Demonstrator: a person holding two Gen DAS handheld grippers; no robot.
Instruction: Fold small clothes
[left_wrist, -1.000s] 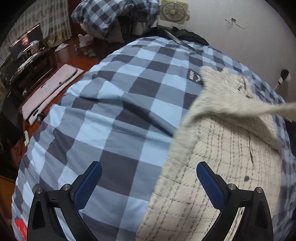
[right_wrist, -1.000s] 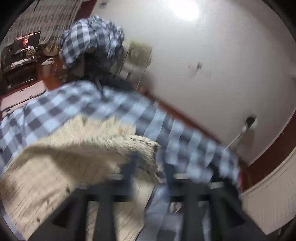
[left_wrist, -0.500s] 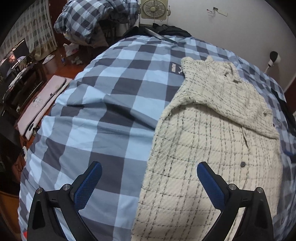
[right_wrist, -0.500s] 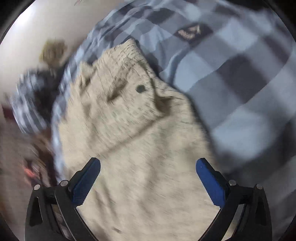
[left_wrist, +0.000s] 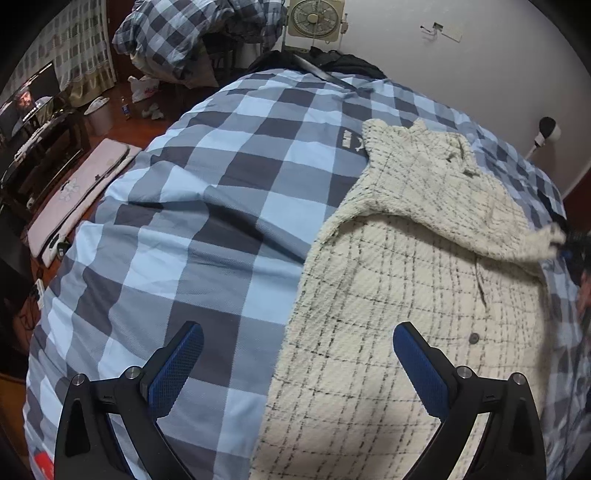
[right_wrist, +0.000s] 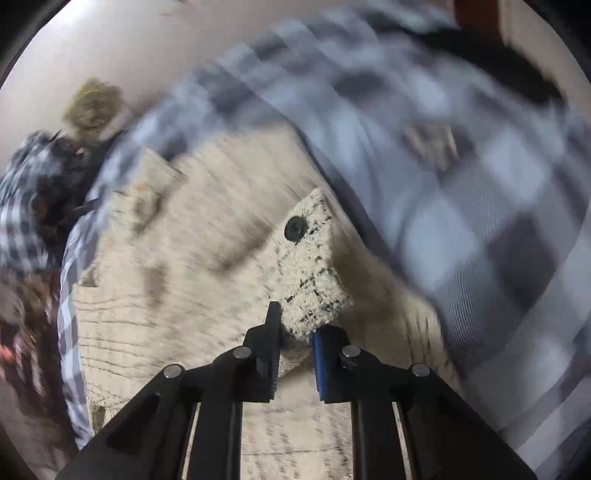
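On the left, the left gripper (left_wrist: 297, 360) hovers over the bed (left_wrist: 207, 206), its fingers (left_wrist: 177, 365) wide apart and holding nothing. They straddle the near left edge of the jacket (left_wrist: 399, 314): one finger is over checked bedding, the other over cream cloth. The jacket lies spread on the right half of the bed, its long axis running away from the fingers toward the wall, with one sleeve (left_wrist: 443, 199) folded across the chest toward the right.

On the right, the right gripper (right_wrist: 295, 339) has just been closing, and its fingers (right_wrist: 271, 343) now pinch the buttoned cuff (right_wrist: 312, 273) of that sleeve, cloth clearly between them. The view there is blurred, so how deep the bite goes is hard to tell.

The coming move likely turns on the sleeve: it runs crosswise to the body, and the right hand is plainly nearer its end. The left hand is nearer the hem and left side edge, free to pin or lift them.
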